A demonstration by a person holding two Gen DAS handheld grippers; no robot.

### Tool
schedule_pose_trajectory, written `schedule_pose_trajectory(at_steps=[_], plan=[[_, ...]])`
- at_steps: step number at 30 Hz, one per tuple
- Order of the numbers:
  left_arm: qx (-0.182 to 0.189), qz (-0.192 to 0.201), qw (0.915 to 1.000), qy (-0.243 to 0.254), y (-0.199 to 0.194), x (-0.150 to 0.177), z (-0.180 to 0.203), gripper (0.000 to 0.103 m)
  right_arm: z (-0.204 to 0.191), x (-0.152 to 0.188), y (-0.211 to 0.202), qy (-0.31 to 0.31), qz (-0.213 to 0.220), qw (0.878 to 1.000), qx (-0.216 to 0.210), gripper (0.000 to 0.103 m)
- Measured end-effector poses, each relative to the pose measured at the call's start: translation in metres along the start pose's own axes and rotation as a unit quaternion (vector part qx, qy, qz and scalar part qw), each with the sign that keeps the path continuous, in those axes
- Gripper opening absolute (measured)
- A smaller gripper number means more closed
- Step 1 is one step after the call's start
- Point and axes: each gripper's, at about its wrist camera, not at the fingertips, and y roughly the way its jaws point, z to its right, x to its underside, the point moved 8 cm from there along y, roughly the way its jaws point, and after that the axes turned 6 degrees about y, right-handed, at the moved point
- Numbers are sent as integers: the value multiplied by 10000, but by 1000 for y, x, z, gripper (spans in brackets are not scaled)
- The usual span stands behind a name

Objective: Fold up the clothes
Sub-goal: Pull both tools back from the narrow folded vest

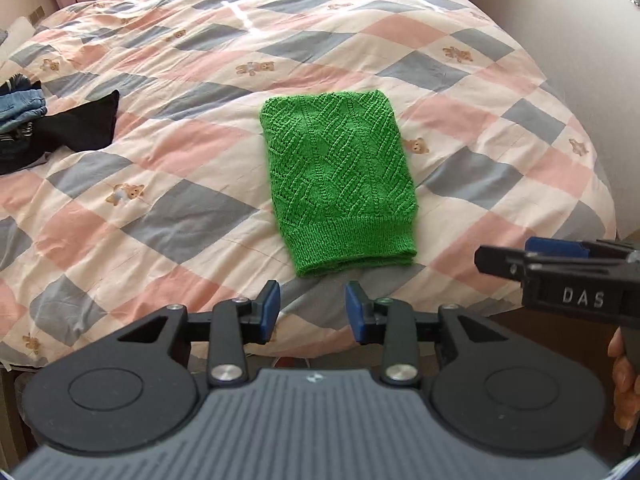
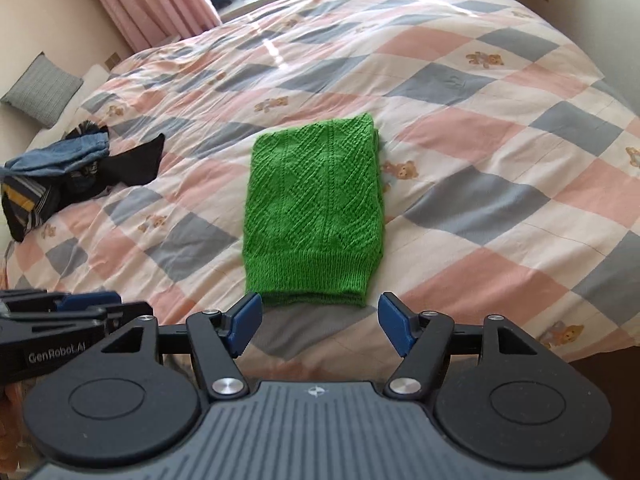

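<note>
A green knitted sweater (image 1: 338,178) lies folded into a neat rectangle on the checked quilt, ribbed hem toward me; the right wrist view shows it too (image 2: 316,210). My left gripper (image 1: 313,310) hovers just short of the hem, open, with nothing between its blue pads. My right gripper (image 2: 320,326) is also open and empty, a little in front of the hem. In the left wrist view the right gripper (image 1: 560,266) pokes in from the right, held by a hand (image 1: 624,384). The left gripper (image 2: 64,312) appears at the left edge of the right wrist view.
A heap of dark and denim clothes (image 2: 60,176) lies on the quilt's left side, also seen in the left wrist view (image 1: 44,124). A grey cushion (image 2: 42,88) rests near the headboard. Pink curtains (image 2: 160,0) hang behind the bed (image 2: 500,128).
</note>
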Motion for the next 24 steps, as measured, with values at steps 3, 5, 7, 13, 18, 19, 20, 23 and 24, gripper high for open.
schedule_pose_trajectory(at_steps=[3,5,7,13,18,19,20,23,24], plan=[[-13,11,10000,7,-8,5,5,32,-3,9,-9,-75,-57,10000,-18,68],[-23,29,10000,0,-14,8,7,32,-5,13,-14,-119,-83,9999,-19,69],[-30,54,10000,-14,-20,10,7,33,-6,16,-18,-160,-107,9998,-8,69],[-103,121,9999,-28,-30,14,5,36,-13,20,-27,-328,-146,9994,4,70],[-127,241,9996,-98,-38,10,1,36,-23,17,-33,-611,-91,9980,126,70],[-134,264,9995,-107,-40,10,1,37,-25,17,-34,-662,-71,9977,120,70],[-140,284,9994,-114,-41,9,0,37,-27,16,-36,-702,-55,9975,109,70],[-152,305,9993,-152,-42,6,-3,37,-30,13,-37,-787,-33,9968,119,71],[-150,297,9993,-161,-42,5,-4,37,-31,12,-38,-815,-25,9966,123,71]])
